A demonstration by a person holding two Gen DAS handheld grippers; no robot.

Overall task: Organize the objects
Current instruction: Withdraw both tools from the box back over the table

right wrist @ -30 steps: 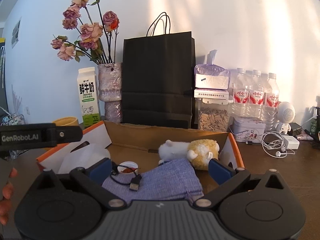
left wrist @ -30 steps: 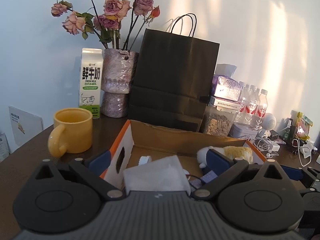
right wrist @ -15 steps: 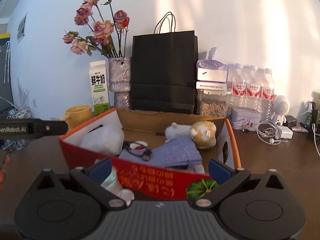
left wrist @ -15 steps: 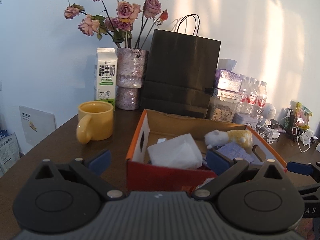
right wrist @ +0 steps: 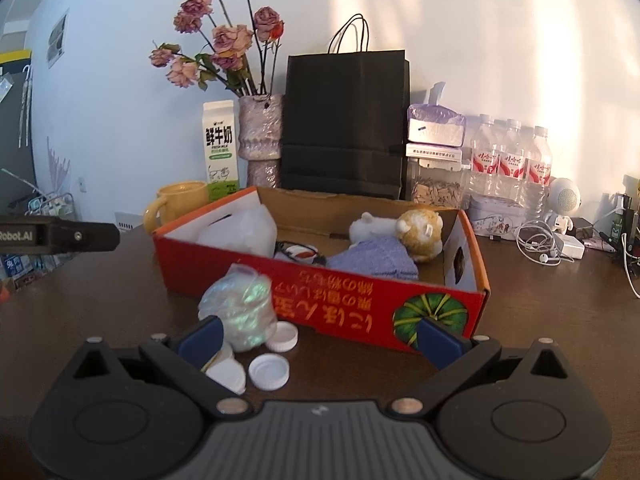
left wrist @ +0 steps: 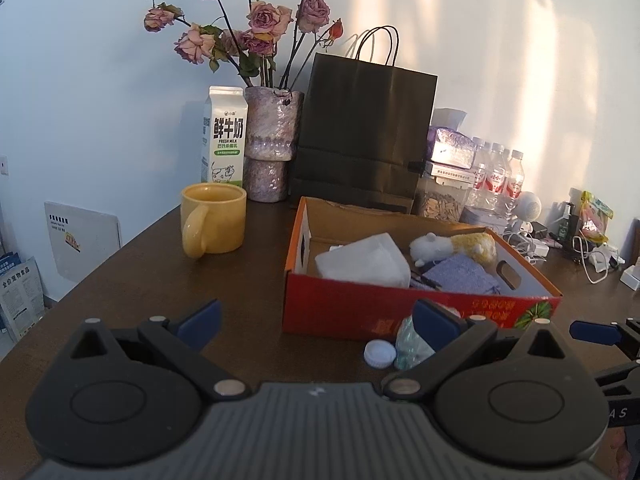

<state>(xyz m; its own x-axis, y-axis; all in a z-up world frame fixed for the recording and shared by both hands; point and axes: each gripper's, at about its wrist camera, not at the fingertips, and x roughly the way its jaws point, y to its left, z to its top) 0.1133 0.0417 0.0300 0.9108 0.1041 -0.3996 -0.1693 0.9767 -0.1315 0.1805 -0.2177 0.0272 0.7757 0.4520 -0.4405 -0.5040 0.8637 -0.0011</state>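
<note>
A red cardboard box (left wrist: 360,312) (right wrist: 360,300) sits on the dark table. In it lie a white bag (left wrist: 364,260) (right wrist: 244,228), a plush toy (left wrist: 452,246) (right wrist: 400,230), a blue cloth (left wrist: 460,274) (right wrist: 376,260) and a cable (right wrist: 300,252). In front of the box lie a shiny crumpled bag (right wrist: 240,308) (left wrist: 408,346) and white caps (right wrist: 269,371) (left wrist: 379,354). My left gripper (left wrist: 316,318) is open and empty, before the box's left corner. My right gripper (right wrist: 318,338) is open and empty, just before the box front and beside the shiny bag.
A yellow mug (left wrist: 212,220) stands left of the box. Behind are a milk carton (left wrist: 225,136), a vase of dried roses (left wrist: 272,148), a black paper bag (left wrist: 364,132), water bottles (right wrist: 508,160), a seed jar (right wrist: 436,188) and earphones with chargers (right wrist: 548,244).
Both grippers have drawn back from over the box toward the table's near side. The box front, shiny bag and caps have come into view.
</note>
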